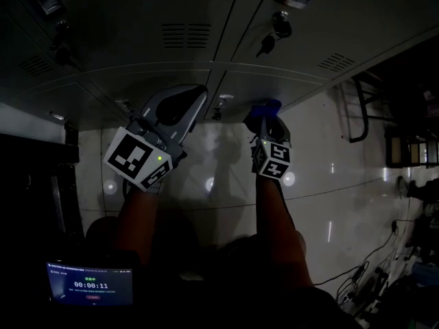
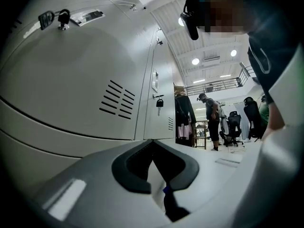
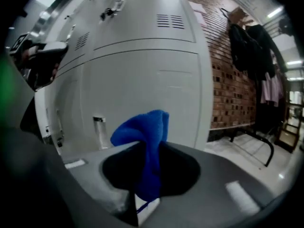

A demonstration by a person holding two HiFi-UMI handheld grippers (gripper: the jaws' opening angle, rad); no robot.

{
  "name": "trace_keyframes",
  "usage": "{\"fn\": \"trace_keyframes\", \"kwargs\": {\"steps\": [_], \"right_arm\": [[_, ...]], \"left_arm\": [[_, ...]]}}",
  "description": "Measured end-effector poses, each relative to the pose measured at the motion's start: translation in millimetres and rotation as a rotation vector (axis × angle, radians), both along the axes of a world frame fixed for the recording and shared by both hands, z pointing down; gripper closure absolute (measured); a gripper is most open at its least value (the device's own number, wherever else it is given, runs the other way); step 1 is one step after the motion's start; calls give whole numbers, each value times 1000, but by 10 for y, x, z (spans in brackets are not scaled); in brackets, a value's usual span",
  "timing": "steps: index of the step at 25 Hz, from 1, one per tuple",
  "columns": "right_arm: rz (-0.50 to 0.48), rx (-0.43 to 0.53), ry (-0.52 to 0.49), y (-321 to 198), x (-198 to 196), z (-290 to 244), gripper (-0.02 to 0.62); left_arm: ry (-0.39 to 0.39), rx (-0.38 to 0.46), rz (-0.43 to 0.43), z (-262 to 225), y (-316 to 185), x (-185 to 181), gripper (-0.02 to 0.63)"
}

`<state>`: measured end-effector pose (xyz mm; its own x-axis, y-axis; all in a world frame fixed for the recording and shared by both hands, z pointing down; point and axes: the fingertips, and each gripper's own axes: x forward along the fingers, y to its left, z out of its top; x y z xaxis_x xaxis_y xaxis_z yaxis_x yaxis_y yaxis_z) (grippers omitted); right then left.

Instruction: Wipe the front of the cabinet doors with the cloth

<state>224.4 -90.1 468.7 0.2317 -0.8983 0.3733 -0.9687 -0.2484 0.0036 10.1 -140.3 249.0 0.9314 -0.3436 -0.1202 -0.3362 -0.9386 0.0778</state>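
A blue cloth [image 3: 145,146] sticks up bunched between the jaws of my right gripper [image 3: 149,167], which is shut on it. From the head view the cloth [image 1: 266,106] shows as a blue tuft at the tip of the right gripper [image 1: 266,125], close in front of the grey cabinet doors [image 1: 274,81]. My left gripper [image 1: 180,105] is held beside it to the left, just short of the lower doors. In the left gripper view its jaws [image 2: 156,167] are closed together with nothing between them. Pale cabinet doors [image 2: 71,80] with vent slots fill that view's left.
Keys hang from the door locks [image 1: 278,27]. A small foot or latch [image 3: 99,127] stands at the cabinet base. A brick wall [image 3: 232,89] with hanging clothes lies to the right. A black metal frame [image 1: 360,108] stands on the glossy floor. People and chairs stand far back [image 2: 213,122].
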Motion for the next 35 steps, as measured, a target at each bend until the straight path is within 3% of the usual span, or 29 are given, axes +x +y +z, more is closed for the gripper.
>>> {"fn": "trace_keyframes", "kwargs": {"steps": [8, 12, 15, 21, 25, 28, 35], "right_arm": [[-130, 81, -33, -274, -1019, 461, 518], [-138, 138, -65, -378, -1250, 669, 520], [-110, 163, -86, -434, -1201, 782, 519], [-154, 171, -36, -526, -1209, 767, 519], [-199, 166, 11, -548, -1193, 765, 520], [-197, 163, 23, -547, -1116, 775, 519], [-54, 94, 38, -413, -480, 976, 518]], "left_arm": [[21, 30, 37, -95, 99, 31, 601], [35, 18, 48, -88, 162, -3, 601], [14, 21, 60, -24, 244, 46, 601], [-134, 62, 95, 274, 513, 188, 600], [-112, 84, 52, 431, 492, 230, 601], [-145, 57, 1, 754, 417, 223, 601], [-144, -17, -88, 1144, 192, 21, 601]]}}
